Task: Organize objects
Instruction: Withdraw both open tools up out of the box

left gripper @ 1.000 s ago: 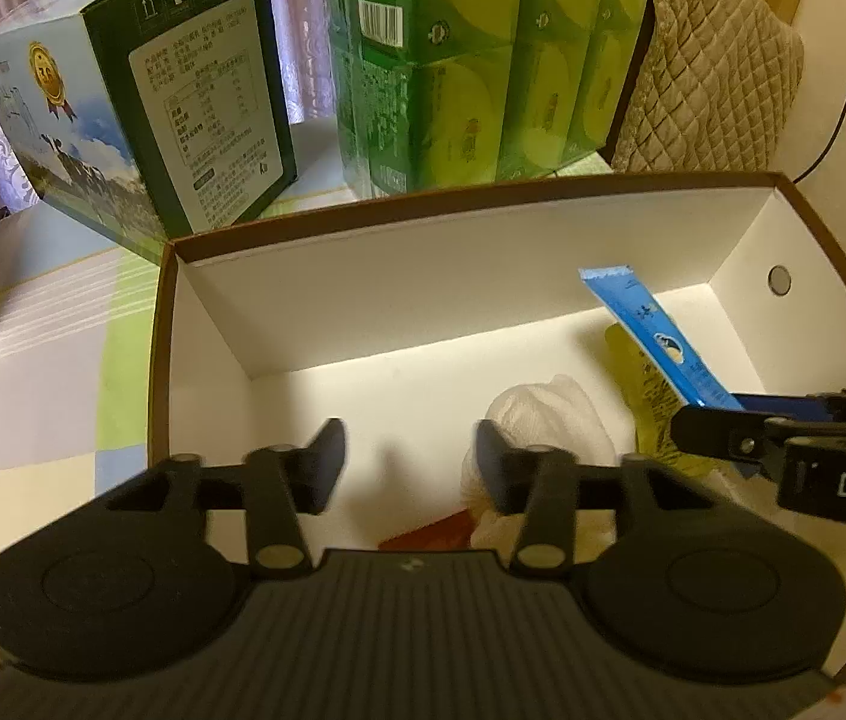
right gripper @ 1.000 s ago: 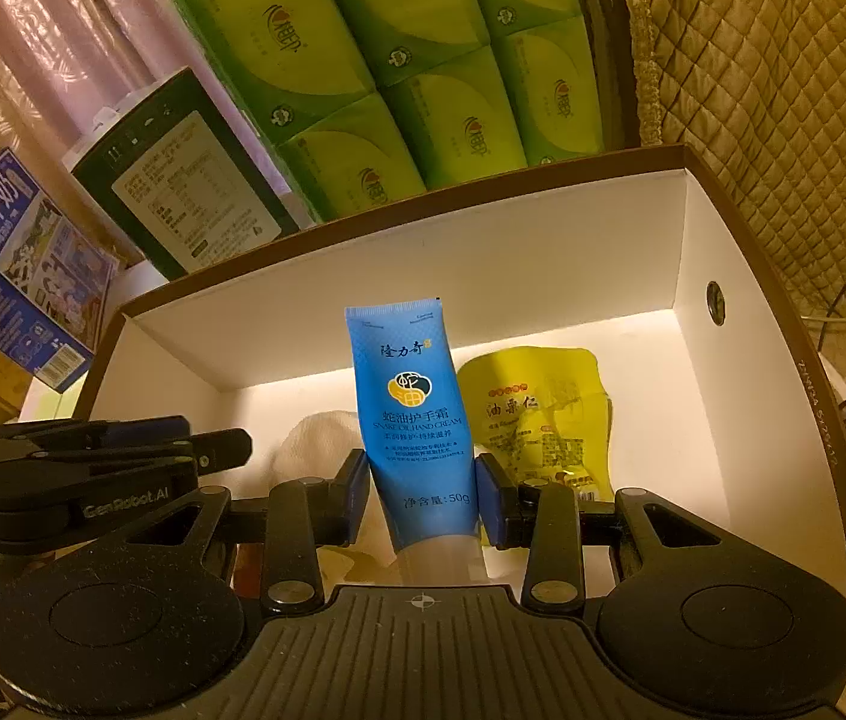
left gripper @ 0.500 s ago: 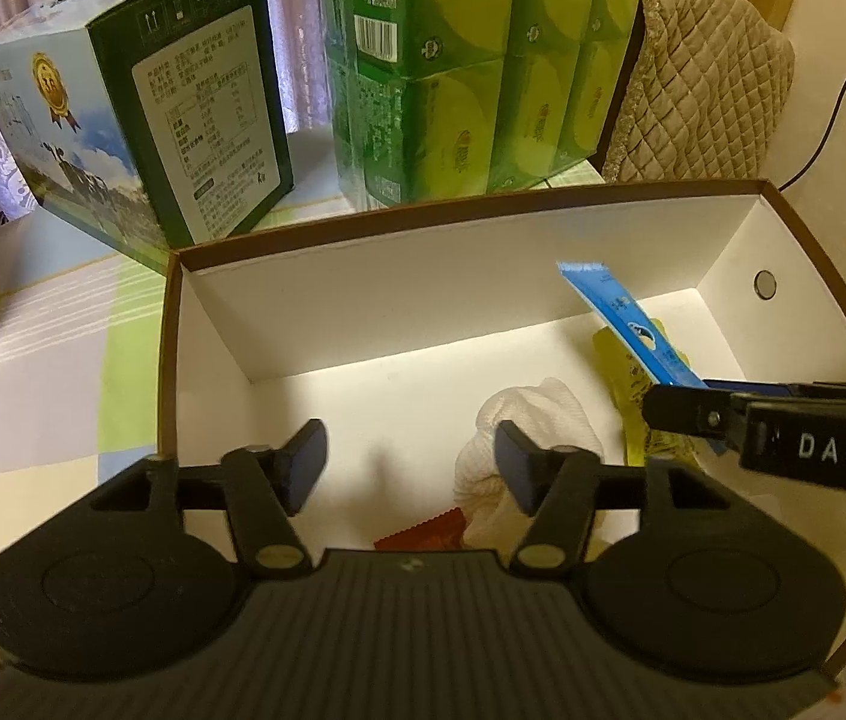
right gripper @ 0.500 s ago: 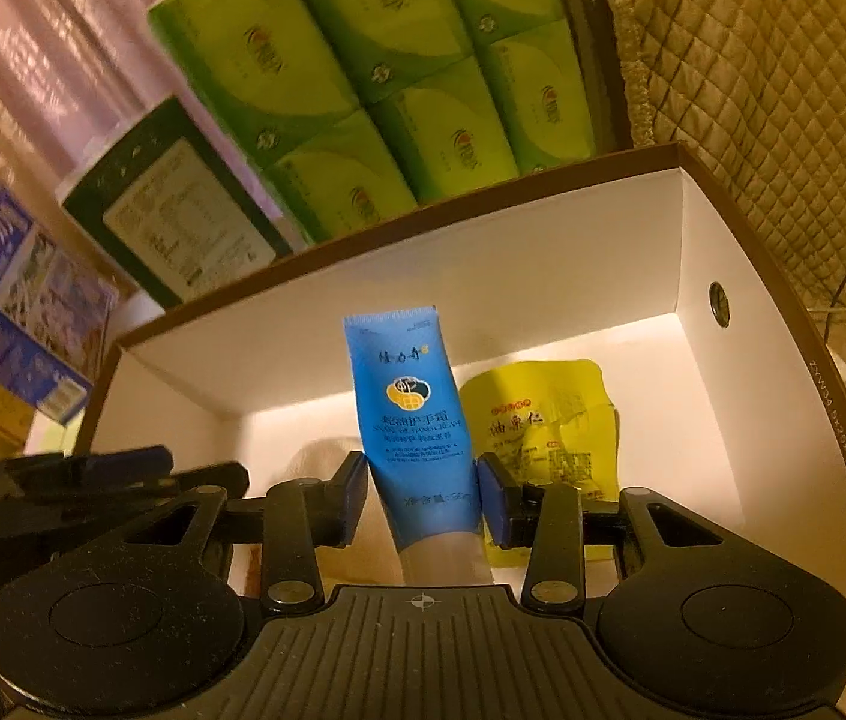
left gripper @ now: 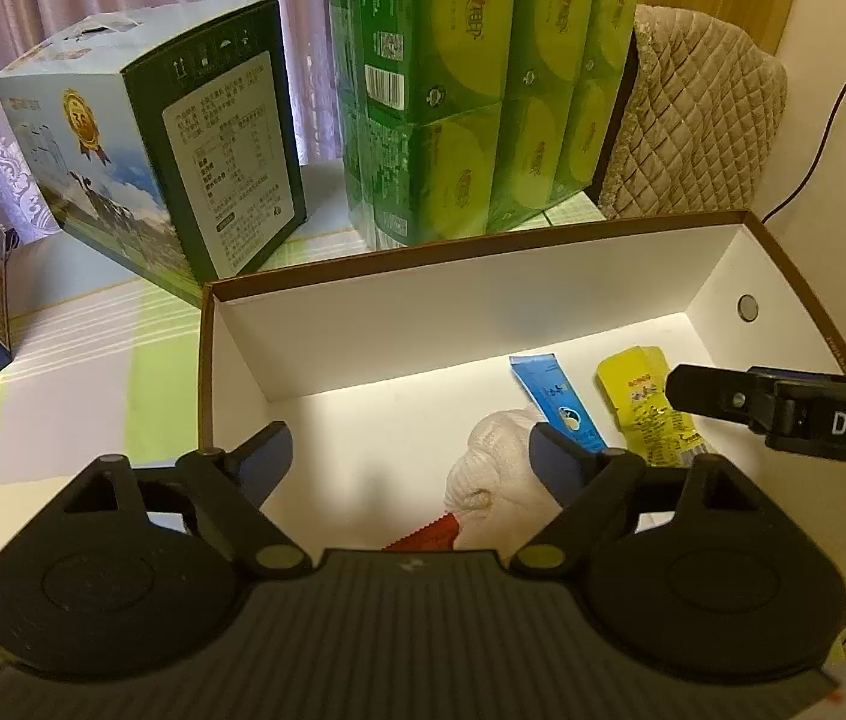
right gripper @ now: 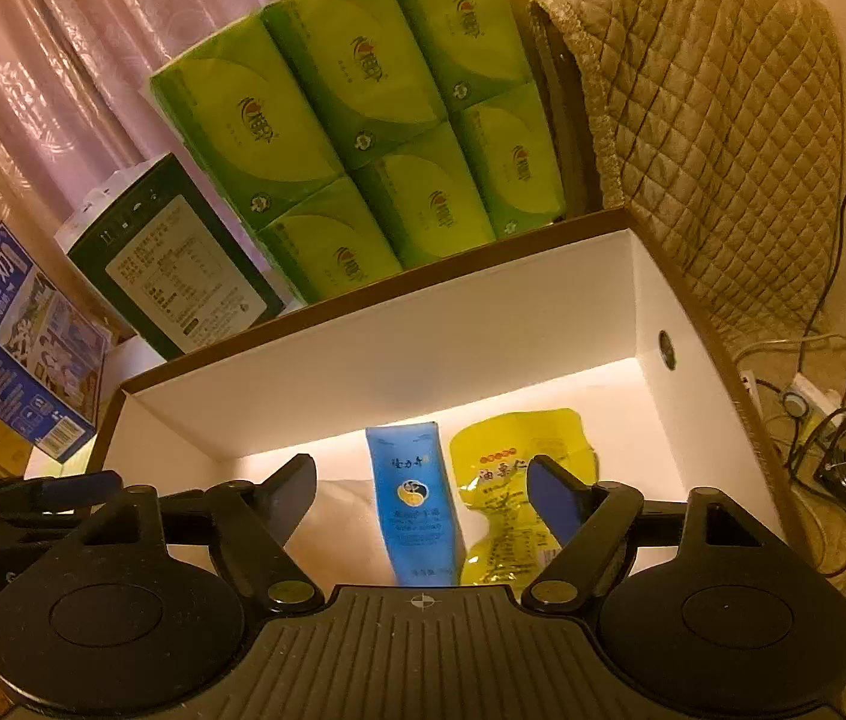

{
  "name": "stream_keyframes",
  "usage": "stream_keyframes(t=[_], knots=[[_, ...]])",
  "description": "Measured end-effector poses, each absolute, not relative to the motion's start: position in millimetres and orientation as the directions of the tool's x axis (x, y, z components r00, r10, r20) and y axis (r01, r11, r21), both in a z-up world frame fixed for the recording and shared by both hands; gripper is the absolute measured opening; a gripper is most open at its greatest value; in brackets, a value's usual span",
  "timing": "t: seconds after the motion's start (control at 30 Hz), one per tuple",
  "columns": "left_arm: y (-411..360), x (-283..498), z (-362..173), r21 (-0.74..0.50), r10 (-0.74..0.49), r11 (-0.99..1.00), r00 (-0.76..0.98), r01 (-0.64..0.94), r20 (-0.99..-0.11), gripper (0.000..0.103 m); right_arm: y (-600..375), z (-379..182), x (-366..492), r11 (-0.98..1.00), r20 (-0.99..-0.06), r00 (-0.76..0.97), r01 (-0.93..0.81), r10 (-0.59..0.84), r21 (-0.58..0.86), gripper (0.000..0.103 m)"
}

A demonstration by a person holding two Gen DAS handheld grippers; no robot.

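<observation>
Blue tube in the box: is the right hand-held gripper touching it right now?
Apart. In the right wrist view the right hand-held gripper is open, and the blue tube lies in the box with clear space to each finger.

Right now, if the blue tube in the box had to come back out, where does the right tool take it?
Probably from above, right tool closing across the blue tube's width at mid-body. It lies flat on the box floor, long and narrow, with the yellow packet beside it on one side, the white cloth on the other.

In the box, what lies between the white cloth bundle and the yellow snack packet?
The blue hand-cream tube lies between the white cloth bundle and the yellow snack packet; both wrist views show it.
</observation>
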State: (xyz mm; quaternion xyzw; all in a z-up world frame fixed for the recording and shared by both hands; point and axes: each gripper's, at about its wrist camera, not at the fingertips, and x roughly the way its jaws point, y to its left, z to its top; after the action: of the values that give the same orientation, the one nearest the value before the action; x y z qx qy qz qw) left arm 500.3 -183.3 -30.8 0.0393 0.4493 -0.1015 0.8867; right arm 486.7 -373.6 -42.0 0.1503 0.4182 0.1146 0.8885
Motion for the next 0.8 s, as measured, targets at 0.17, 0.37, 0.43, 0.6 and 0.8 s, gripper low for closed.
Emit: stream_keyframes(t=[0.17, 0.37, 0.43, 0.6, 0.8], knots=[[-182.3, 492.0, -22.9, -0.026, -0.149, 0.977, 0.585, 0.213, -0.798, 0.085, -379.1, -36.7, 477.2, 0.932, -0.709, 0.630, -0.069, 0.316, 0.355, 0.076], [-181.6, 477.8, -10.6, -0.032, -0.157, 0.976, 0.597, 0.215, -0.786, 0.090, -384.9, -28.5, 462.9, 0.934, -0.704, 0.641, -0.062, 0.307, 0.351, 0.076], [-181.1, 471.9, -6.3, -0.031, -0.157, 0.976, 0.604, 0.213, -0.781, 0.091, -386.5, -25.6, 458.0, 0.934, -0.702, 0.644, -0.056, 0.304, 0.353, 0.076], [-179.2, 453.6, 4.6, -0.041, -0.161, 0.978, 0.617, 0.204, -0.770, 0.092, -388.2, -17.3, 444.2, 0.929, -0.691, 0.654, -0.048, 0.307, 0.367, 0.077], [-173.7, 426.5, 19.0, -0.055, -0.169, 0.979, 0.635, 0.195, -0.754, 0.095, -387.6, -4.9, 422.0, 0.920, -0.672, 0.665, -0.063, 0.327, 0.386, 0.077]])
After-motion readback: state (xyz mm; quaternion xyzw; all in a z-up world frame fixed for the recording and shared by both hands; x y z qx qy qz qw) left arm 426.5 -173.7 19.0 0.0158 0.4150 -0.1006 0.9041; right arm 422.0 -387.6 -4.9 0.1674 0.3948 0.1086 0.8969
